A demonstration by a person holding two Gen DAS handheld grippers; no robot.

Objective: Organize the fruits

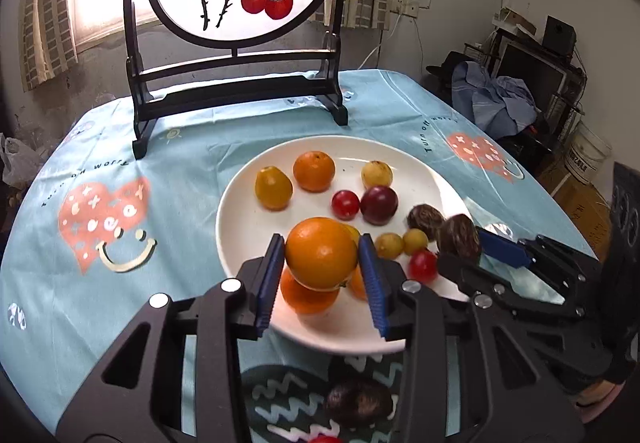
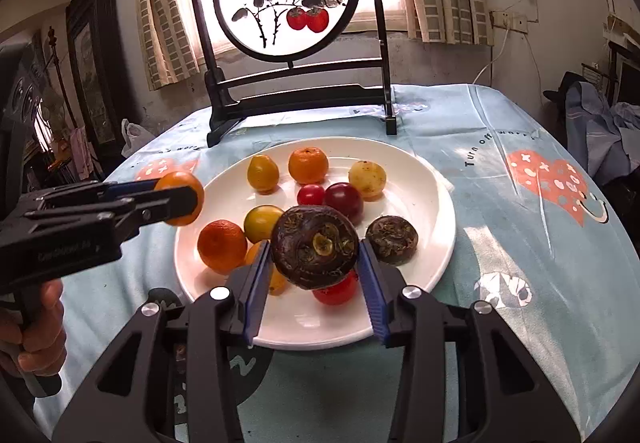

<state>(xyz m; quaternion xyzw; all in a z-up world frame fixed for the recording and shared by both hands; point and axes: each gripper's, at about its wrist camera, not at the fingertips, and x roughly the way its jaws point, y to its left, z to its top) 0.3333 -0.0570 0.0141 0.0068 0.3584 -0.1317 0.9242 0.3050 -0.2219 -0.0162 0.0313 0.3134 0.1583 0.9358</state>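
A white plate [image 1: 248,235] on the blue tablecloth holds several fruits: oranges, yellow and red small fruits, a dark plum and a dark brown water chestnut [image 2: 392,239]. My left gripper [image 1: 322,263] is shut on an orange [image 1: 320,253] and holds it above the plate's near edge; it also shows in the right wrist view [image 2: 180,203]. My right gripper [image 2: 314,263] is shut on a dark brown water chestnut [image 2: 314,247] above the plate's near side; in the left wrist view this fruit [image 1: 458,239] hangs over the plate's right rim.
A black framed screen with a persimmon painting [image 1: 240,43] stands at the table's back. A dark brown fruit [image 1: 358,403] and a red one [image 1: 326,439] lie on the cloth below my left gripper. Clutter and blue cloth [image 1: 500,103] sit beyond the right edge.
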